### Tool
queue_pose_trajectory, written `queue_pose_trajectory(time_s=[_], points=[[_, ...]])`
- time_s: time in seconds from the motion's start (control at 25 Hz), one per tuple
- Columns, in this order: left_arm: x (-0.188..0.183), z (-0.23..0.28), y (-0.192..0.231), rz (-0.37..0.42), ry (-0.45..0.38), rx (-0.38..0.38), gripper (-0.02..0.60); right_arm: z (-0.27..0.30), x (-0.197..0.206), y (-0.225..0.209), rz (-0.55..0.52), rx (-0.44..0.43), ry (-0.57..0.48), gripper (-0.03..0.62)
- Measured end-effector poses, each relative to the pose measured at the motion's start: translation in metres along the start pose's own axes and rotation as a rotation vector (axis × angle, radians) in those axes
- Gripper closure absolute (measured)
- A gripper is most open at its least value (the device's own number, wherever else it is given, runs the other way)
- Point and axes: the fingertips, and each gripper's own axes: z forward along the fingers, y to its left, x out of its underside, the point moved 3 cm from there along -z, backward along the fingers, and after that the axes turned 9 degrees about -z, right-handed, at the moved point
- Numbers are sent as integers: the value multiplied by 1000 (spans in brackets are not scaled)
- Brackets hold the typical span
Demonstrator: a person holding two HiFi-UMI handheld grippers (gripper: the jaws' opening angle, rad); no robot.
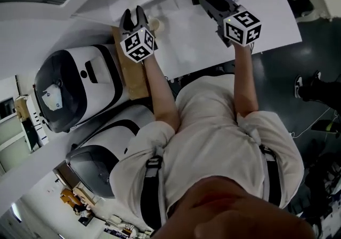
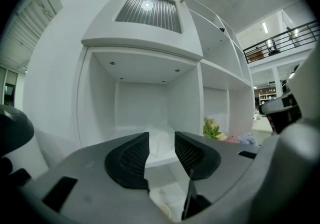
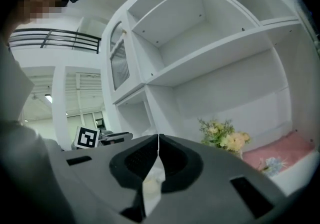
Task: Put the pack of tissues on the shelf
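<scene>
Sitting on the floor of a white shelf point(image 2: 100, 98) compartment, the pack of tissues point(image 2: 159, 144) shows as a pale crumpled lump framed in the gap of the left claw point(image 1: 133, 11), which is released, its ribbed pads standing apart and touching nothing. A slatted panel point(image 2: 147, 10) tops that compartment. In the next bay to the right stand a bunch of flowers point(image 3: 222, 138) and a pink cloth point(image 3: 280, 150), well apart from the pack. The right claw point(image 3: 158, 138) is clenched, tips meeting, and hovers over the white surface point(image 1: 213, 35). Two rounded black-and-white machines point(image 1: 74, 86) sit beside the person's left arm, with a brown board point(image 1: 133, 75) between them and the surface.
</scene>
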Motion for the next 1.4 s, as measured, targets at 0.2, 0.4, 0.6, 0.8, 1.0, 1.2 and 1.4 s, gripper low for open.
queue_pose_trajectory(time_s=[0.2,0.4,0.6,0.8,1.0,1.2,1.4], points=[[0,-28,1,-38,-35,-39,436,27,-1,11,-29,-79,8,524],[2,-67,4,-56,-78,-93,436,44,-5,23,-45,-116,-19,524],[4,-100,-2,-68,-107,-126,436,51,0,36,-51,-144,-25,524],[8,-134,-8,-67,-136,-136,436,59,6,47,-34,-176,-39,525],[11,-161,2,-63,-138,-163,436,67,9,60,-33,-194,-41,524],[5,-167,0,-56,-157,-154,436,66,8,67,-53,-193,-50,524],[1,-160,-19,-33,-155,-117,436,55,8,62,-62,-178,-52,524]])
